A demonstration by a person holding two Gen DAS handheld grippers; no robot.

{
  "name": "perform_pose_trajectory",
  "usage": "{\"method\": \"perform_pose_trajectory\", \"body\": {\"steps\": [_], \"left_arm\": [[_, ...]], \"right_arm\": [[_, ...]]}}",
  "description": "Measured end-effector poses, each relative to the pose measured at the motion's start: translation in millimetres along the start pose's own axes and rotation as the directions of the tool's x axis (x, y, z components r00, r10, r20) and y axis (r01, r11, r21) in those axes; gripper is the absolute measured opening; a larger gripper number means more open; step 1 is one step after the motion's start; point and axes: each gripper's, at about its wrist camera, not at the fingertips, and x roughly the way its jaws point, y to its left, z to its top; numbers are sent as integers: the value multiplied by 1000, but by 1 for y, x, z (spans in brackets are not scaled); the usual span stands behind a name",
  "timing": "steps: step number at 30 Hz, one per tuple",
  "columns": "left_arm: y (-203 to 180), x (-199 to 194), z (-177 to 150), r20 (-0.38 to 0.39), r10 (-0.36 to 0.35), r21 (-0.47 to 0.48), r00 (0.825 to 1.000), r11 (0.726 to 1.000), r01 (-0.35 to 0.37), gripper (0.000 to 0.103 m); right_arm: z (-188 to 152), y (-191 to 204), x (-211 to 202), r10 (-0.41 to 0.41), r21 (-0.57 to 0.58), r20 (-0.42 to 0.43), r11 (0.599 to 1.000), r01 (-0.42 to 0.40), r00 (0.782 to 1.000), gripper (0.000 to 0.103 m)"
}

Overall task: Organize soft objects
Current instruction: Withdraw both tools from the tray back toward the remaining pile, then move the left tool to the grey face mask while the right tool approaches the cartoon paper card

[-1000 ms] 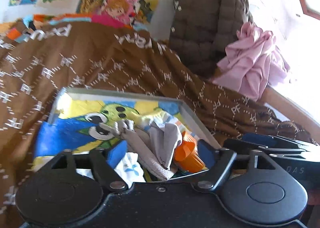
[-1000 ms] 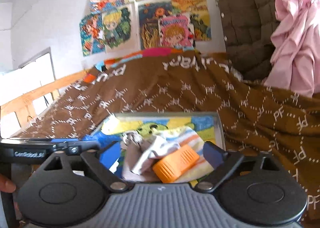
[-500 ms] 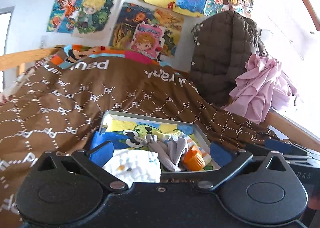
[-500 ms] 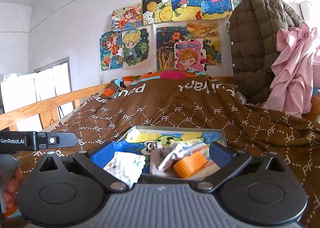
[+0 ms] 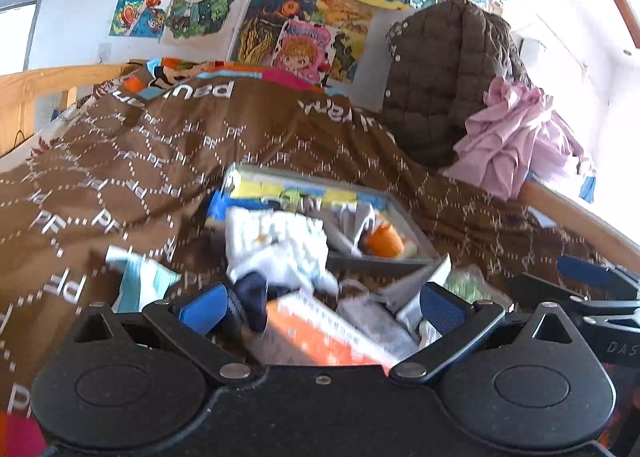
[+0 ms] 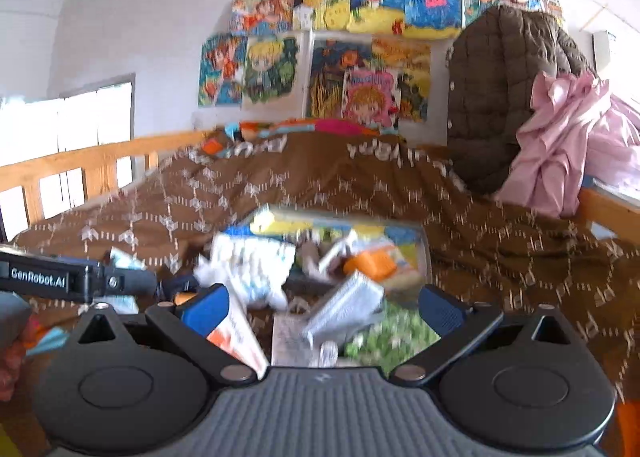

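Note:
A grey box (image 5: 404, 217) (image 6: 422, 257) with a cartoon cloth inside lies on the brown blanket (image 5: 120, 177). It holds a white cloth (image 5: 276, 241) (image 6: 252, 261), grey fabric (image 5: 352, 225) and an orange thing (image 5: 384, 241) (image 6: 372, 263). My left gripper (image 5: 320, 307) is open and empty, back from the box, over an orange-and-white package (image 5: 320, 333), a dark sock (image 5: 252, 293) and wrappers (image 5: 416, 285). My right gripper (image 6: 322, 307) is open and empty over a silvery package (image 6: 344, 309) and a green item (image 6: 388, 337). Both views are blurred.
A light blue packet (image 5: 140, 285) lies left on the blanket. A brown quilted jacket (image 5: 448, 77) and pink cloth (image 5: 516, 137) hang at the right. Wooden bed rails (image 6: 80, 169) bound the bed. The left gripper's body (image 6: 60, 277) shows at the right view's left edge.
Both grippers have pulled back from the box and risen. The loose packages and sock in front of the box have come into view between the fingers.

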Motion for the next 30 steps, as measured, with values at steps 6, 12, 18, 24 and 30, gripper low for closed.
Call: {"method": "perform_pose_trajectory", "body": {"steps": [6, 12, 18, 24, 30], "left_arm": [[3, 1, -14, -37, 0, 32, 999, 999, 1, 102], [5, 7, -22, -80, 4, 60, 997, 998, 0, 102], [-1, 21, -24, -115, -16, 79, 993, 997, 26, 102], [-11, 38, -24, -145, -44, 120, 989, 991, 62, 102], [-18, 60, -23, -171, -66, 157, 983, 983, 93, 102]], "right_arm": [[-14, 7, 2, 16, -7, -127, 1000, -17, 992, 103], [-29, 1, 13, 20, -17, -238, 1000, -25, 971, 103], [-35, -14, 24, 8, 33, -287, 999, 2, 958, 103], [-39, -20, 35, 12, 58, -322, 998, 7, 947, 103], [-47, -20, 51, 52, 85, -368, 996, -22, 928, 103]]}}
